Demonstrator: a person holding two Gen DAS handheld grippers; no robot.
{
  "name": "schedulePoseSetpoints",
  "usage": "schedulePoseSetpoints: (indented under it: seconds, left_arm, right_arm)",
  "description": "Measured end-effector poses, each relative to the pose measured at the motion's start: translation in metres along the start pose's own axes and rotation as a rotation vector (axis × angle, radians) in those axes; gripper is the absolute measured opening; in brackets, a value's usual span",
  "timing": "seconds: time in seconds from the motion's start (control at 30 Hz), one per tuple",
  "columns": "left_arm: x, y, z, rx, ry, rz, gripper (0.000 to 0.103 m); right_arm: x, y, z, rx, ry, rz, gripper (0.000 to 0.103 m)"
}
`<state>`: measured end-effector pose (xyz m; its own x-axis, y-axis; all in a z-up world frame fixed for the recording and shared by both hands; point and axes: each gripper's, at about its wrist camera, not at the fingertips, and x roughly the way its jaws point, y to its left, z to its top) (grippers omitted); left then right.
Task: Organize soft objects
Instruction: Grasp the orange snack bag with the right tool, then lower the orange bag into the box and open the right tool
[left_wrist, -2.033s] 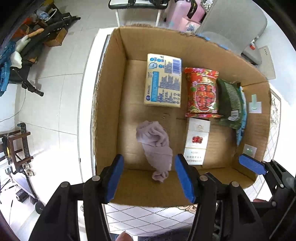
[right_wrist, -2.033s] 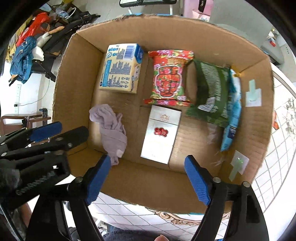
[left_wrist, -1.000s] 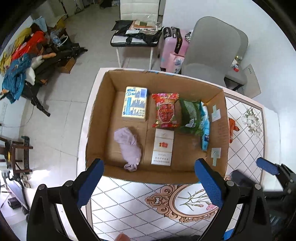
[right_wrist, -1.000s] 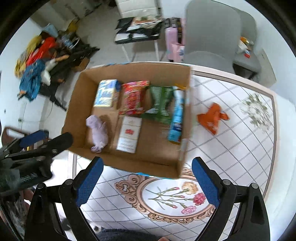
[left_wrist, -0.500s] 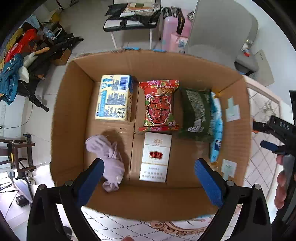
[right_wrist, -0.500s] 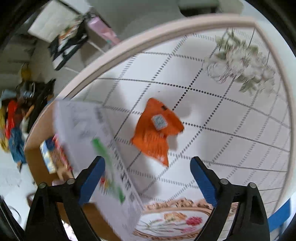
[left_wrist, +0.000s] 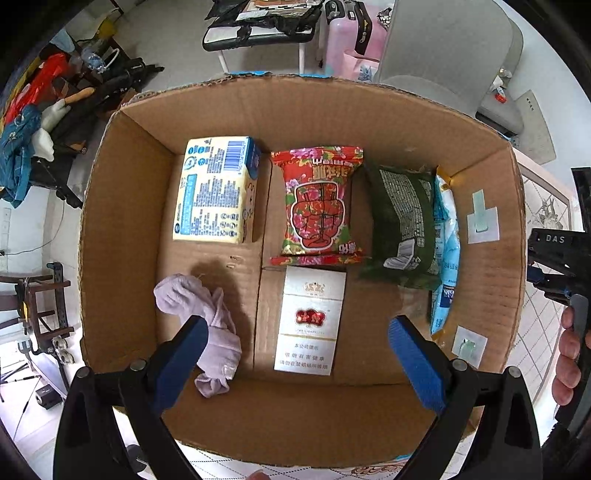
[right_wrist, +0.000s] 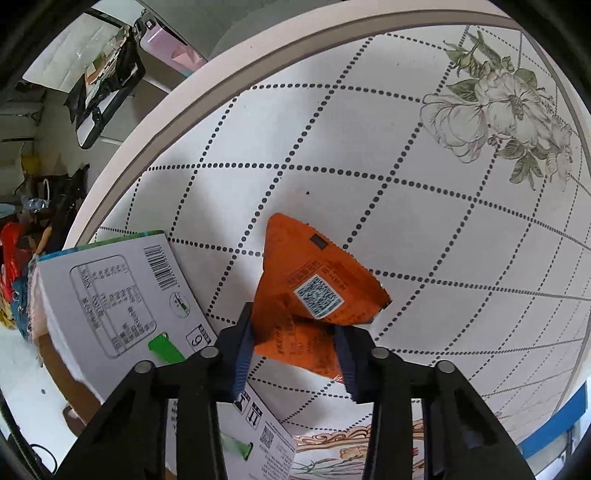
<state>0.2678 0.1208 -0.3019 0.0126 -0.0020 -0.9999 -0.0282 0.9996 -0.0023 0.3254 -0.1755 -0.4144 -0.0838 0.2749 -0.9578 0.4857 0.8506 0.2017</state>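
In the right wrist view an orange snack packet (right_wrist: 314, 291) lies on the patterned tablecloth beside the cardboard box's outer wall (right_wrist: 110, 306). My right gripper (right_wrist: 293, 354) is shut on the packet's near end. In the left wrist view my left gripper (left_wrist: 295, 350) is open and empty above the box (left_wrist: 122, 229). Inside lie a crumpled lilac cloth (left_wrist: 207, 321), a yellow-blue tissue pack (left_wrist: 214, 188), a red snack bag (left_wrist: 317, 206), a dark green bag (left_wrist: 404, 221), a light blue packet (left_wrist: 447, 254) and a white carton (left_wrist: 310, 321).
The round table's rim (right_wrist: 155, 122) curves along the far left. The right gripper's body (left_wrist: 565, 266) shows at the right edge of the left wrist view. A grey chair (left_wrist: 454, 48), a pink suitcase (left_wrist: 347, 33) and floor clutter (left_wrist: 44, 103) lie beyond the box.
My right gripper swung from the box to the orange packet on the table, came down and shut on it. My left gripper opened wide and hovers over the box.
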Motion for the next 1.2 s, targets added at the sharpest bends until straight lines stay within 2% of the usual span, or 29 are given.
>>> schedulePoseSetpoints:
  seconds: [0.23, 0.47, 0.6, 0.73, 0.87, 0.97, 1.2]
  left_arm:
    - [-0.018, 0.001, -0.017, 0.006, -0.023, -0.019, 0.100]
    - [-0.054, 0.007, -0.040, 0.021, -0.060, -0.050, 0.100]
    - [-0.076, 0.016, -0.049, 0.034, -0.088, -0.052, 0.100]
    - [-0.091, 0.031, -0.056, 0.025, -0.113, -0.063, 0.100]
    - [-0.090, 0.042, -0.054, 0.017, -0.119, -0.046, 0.100]
    - [-0.080, 0.049, -0.048, 0.003, -0.106, -0.045, 0.100]
    - [-0.049, 0.059, -0.036, -0.029, -0.046, -0.071, 0.100]
  right_arm:
    - [-0.058, 0.009, -0.023, -0.089, -0.090, 0.015, 0.031]
    - [-0.144, 0.045, -0.081, -0.260, -0.175, 0.112, 0.031]
    - [-0.168, 0.071, -0.121, -0.364, -0.172, 0.133, 0.031]
    - [-0.163, 0.093, -0.157, -0.456, -0.145, 0.126, 0.031]
    - [-0.135, 0.110, -0.176, -0.498, -0.108, 0.105, 0.031]
    - [-0.108, 0.122, -0.184, -0.516, -0.081, 0.076, 0.031]
    - [-0.053, 0.133, -0.177, -0.520, -0.024, 0.015, 0.031]
